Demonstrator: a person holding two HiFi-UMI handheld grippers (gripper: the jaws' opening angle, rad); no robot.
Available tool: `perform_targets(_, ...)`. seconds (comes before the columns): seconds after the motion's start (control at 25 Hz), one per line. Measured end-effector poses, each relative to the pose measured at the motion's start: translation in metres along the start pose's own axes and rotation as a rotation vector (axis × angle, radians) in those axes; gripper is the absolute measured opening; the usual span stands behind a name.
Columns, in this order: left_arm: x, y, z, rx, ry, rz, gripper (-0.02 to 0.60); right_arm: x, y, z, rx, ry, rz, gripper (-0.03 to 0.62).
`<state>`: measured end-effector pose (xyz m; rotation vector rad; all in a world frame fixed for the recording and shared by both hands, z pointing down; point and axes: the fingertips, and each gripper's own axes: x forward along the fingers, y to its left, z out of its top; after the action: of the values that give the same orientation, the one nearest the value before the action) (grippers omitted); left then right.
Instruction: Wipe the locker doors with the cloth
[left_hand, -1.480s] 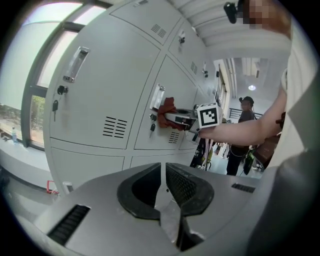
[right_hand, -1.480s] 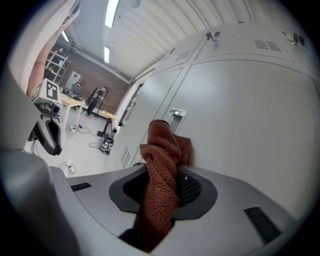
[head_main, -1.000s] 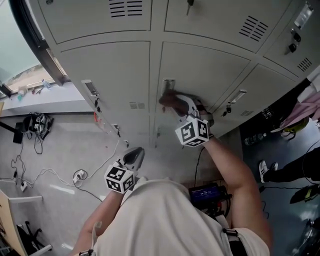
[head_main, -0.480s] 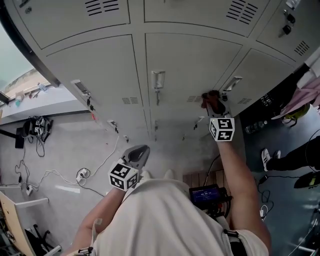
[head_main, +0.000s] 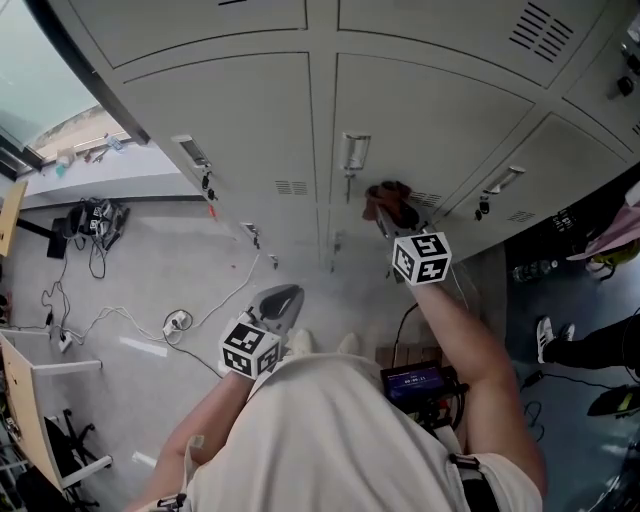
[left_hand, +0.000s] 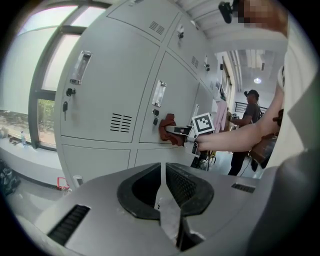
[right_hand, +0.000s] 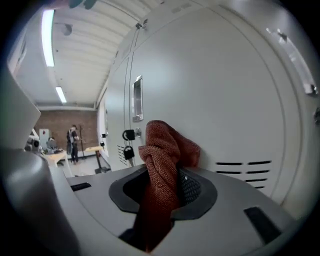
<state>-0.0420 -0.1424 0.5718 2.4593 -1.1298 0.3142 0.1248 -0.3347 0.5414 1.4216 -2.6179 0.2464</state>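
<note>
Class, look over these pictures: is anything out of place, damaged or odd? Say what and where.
Nothing on the locker doors looks damaged or askew; the right tool holds the cloth against one. Only the loose cables trailing across the floor at left look untidy.

A second ago my right gripper (head_main: 392, 218) held the cloth (head_main: 387, 198) against the middle locker door (head_main: 430, 120) right under the handle (head_main: 354, 152), almost touching it. Half a second ago I had swept it well to the right of that handle, out by the door's right edge. Now it has come back leftward. The cloth sits on the door just right of the handle and a little below it, closer than at the half-second mark but not as tight beneath it as at first.
</note>
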Motion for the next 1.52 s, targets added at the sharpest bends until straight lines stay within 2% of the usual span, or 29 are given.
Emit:
perform_targets(0.12, -0.010, 0.011, 0.000, -0.017, -0.020, 0.049, 0.035, 0.026, 0.035, 0.002, 0.132, 0.016, 0.110, 0.115)
perform_targets(0.24, -0.019, 0.019, -0.002, -0.034, -0.031, 0.090, 0.035, 0.046, 0.060, -0.003, 0.242, 0.064, 0.181, 0.115)
perform_targets(0.32, -0.023, 0.023, -0.004, -0.042, -0.036, 0.110, 0.035, 0.057, 0.073, -0.010, 0.269, 0.109, 0.228, 0.115)
perform_targets(0.44, -0.025, 0.026, -0.002, -0.051, -0.043, 0.125, 0.035, 0.068, 0.086, -0.025, 0.248, 0.208, 0.282, 0.115)
perform_targets(0.52, -0.021, 0.023, 0.000, -0.052, -0.047, 0.118, 0.035, 0.065, 0.079, -0.038, 0.247, 0.265, 0.262, 0.115)
perform_targets(0.6, -0.014, 0.018, 0.003, -0.046, -0.046, 0.099, 0.035, 0.053, 0.057, -0.049, 0.310, 0.290, 0.207, 0.115)
perform_targets(0.72, 0.001, 0.009, 0.002, -0.032, -0.034, 0.058, 0.035, 0.025, 0.008, -0.057, 0.429, 0.281, 0.113, 0.115)
perform_targets(0.8, 0.011, 0.002, 0.002, -0.025, -0.025, 0.027, 0.035, 0.004, -0.025, -0.053, 0.468, 0.259, 0.048, 0.115)
perform_targets(1.0, 0.031, -0.017, 0.004, -0.004, -0.010, -0.043, 0.035, -0.049, -0.105, -0.064, 0.487, 0.258, -0.142, 0.115)
perform_targets(1.16, 0.037, -0.023, 0.007, 0.007, -0.011, -0.060, 0.035, -0.067, -0.135, -0.079, 0.448, 0.285, -0.239, 0.115)
perform_targets(1.32, 0.029, -0.016, 0.003, -0.005, -0.014, -0.023, 0.035, -0.051, -0.121, -0.099, 0.496, 0.338, -0.245, 0.115)
perform_targets(1.52, 0.009, 0.003, 0.000, -0.038, -0.030, 0.065, 0.035, -0.003, -0.057, -0.114, 0.512, 0.411, -0.090, 0.115)
